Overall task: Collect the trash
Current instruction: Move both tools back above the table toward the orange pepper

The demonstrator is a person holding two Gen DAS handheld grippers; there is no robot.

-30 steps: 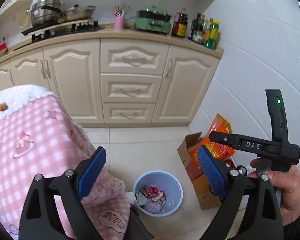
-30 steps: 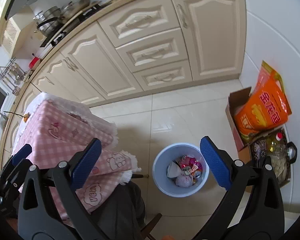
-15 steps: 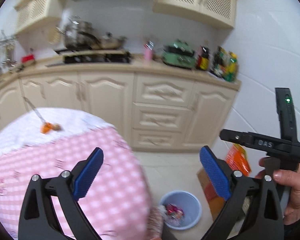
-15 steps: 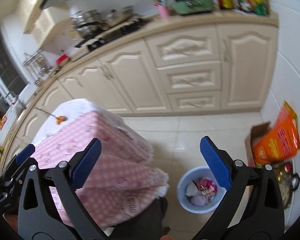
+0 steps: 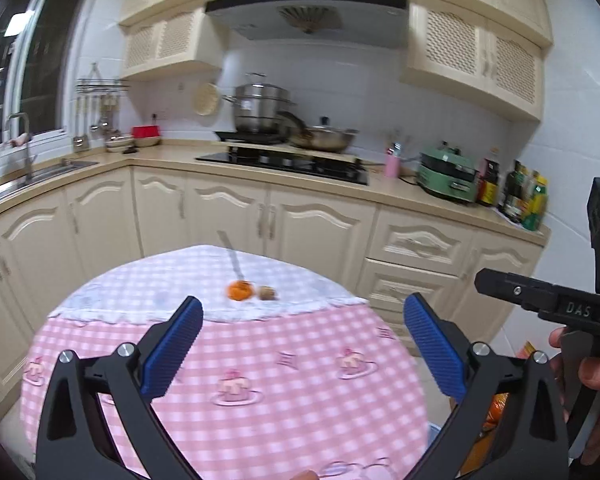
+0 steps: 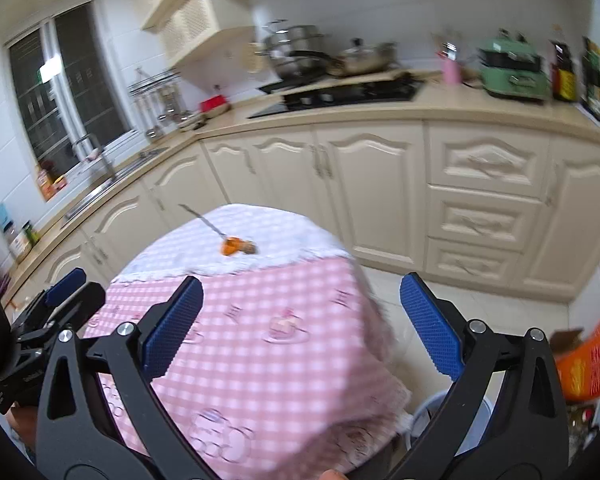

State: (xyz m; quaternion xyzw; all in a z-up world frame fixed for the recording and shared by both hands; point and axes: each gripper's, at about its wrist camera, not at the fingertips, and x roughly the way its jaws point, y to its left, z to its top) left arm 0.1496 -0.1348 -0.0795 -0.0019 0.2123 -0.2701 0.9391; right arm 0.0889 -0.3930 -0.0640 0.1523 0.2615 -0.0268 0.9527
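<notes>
An orange scrap (image 5: 239, 291) and a brown scrap (image 5: 266, 293) lie side by side on the far part of the round table with a pink checked cloth (image 5: 260, 360); both show in the right wrist view, orange scrap (image 6: 229, 246), brown scrap (image 6: 249, 247). A thin stick (image 5: 232, 256) lies just behind them. My left gripper (image 5: 302, 344) is open and empty above the table's near side. My right gripper (image 6: 300, 328) is open and empty over the table's right part. A sliver of the blue bin (image 6: 428, 408) shows below the table's right edge.
Cream kitchen cabinets (image 5: 320, 232) run behind the table, with a stove, pots (image 5: 260, 112), bottles (image 5: 528, 200) and a sink (image 5: 40, 176) on the counter. An orange bag in a cardboard box (image 6: 588, 360) stands on the floor at the right wall.
Both grippers have tilted up from the floor and bin to face the tabletop and counter. The bin has dropped almost out of view. Both grippers stay open and empty.
</notes>
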